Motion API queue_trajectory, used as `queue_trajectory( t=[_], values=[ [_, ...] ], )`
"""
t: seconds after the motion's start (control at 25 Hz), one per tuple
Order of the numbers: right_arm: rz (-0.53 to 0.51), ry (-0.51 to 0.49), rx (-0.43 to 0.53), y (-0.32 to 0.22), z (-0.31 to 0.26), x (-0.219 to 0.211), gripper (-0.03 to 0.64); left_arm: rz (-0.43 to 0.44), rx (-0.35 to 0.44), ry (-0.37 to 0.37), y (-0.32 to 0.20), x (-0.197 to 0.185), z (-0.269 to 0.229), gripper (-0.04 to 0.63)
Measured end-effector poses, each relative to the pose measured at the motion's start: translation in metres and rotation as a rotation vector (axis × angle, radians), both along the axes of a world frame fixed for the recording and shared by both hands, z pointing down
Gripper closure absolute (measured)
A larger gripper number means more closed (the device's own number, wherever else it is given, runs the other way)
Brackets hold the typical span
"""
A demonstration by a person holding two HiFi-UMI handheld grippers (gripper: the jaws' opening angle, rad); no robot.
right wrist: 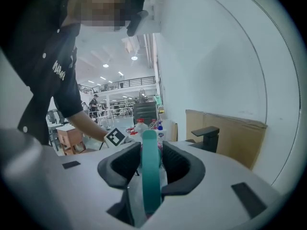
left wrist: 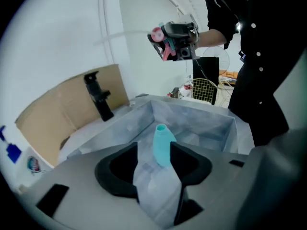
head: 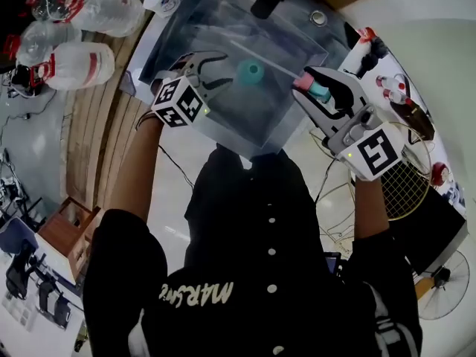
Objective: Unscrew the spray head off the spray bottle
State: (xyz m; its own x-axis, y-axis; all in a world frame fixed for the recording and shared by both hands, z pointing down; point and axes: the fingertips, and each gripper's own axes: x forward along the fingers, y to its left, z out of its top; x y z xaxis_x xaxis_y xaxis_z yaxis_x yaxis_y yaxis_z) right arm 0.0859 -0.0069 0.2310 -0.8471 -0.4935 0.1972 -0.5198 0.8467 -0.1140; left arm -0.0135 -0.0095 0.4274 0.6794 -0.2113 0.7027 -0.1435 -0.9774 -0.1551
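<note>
One teal spray bottle [head: 251, 71] is seen standing upright and uncapped in the grey tray [head: 223, 21]. Of two grippers, the left gripper [head: 219, 71] is held apart and empty, while the one spray head [head: 320, 92] is clamped in the right gripper [head: 314, 86].

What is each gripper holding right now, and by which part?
Right gripper clamps the spray head by its teal body; left gripper holds nothing.
</note>
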Motion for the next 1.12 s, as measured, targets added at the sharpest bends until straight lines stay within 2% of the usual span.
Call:
queue_trajectory(
  t=[0.08,0.12,0.16,0.24,0.36,0.6,0.68,0.92,1.12],
  values=[
    [0.025,-0.030,0.014,0.005,-0.016,0.004,0.460,-0.093,0.070,0.064,0.001,-0.001,-0.036,0.456],
    [0.035,-0.047,0.028,0.005,-0.024,0.005,0.460,-0.145,0.111,0.105,-0.001,-0.002,-0.056,0.547],
    [0.042,-0.061,0.044,0.005,-0.031,0.005,0.460,-0.198,0.148,0.154,-0.005,-0.002,-0.078,0.567],
    [0.052,-0.076,0.075,0.005,-0.043,0.005,0.460,-0.288,0.194,0.268,-0.008,-0.003,-0.121,0.571],
    [0.058,-0.076,0.107,0.010,-0.054,0.011,0.460,-0.372,0.209,0.407,-0.003,-0.004,-0.175,0.571],
    [0.129,-0.103,0.147,0.015,-0.087,0.024,0.460,-0.513,0.201,0.564,0.005,-0.013,-0.245,0.571],
    [0.156,-0.113,0.158,0.018,-0.095,0.028,0.460,-0.540,0.220,0.595,0.009,-0.015,-0.263,0.571],
    [0.212,-0.135,0.167,0.020,-0.105,0.040,0.460,-0.617,0.242,0.627,0.016,-0.024,-0.287,0.571],
    [0.229,-0.139,0.176,0.019,-0.106,0.042,0.460,-0.640,0.251,0.638,0.021,-0.026,-0.299,0.571]
  ],
)
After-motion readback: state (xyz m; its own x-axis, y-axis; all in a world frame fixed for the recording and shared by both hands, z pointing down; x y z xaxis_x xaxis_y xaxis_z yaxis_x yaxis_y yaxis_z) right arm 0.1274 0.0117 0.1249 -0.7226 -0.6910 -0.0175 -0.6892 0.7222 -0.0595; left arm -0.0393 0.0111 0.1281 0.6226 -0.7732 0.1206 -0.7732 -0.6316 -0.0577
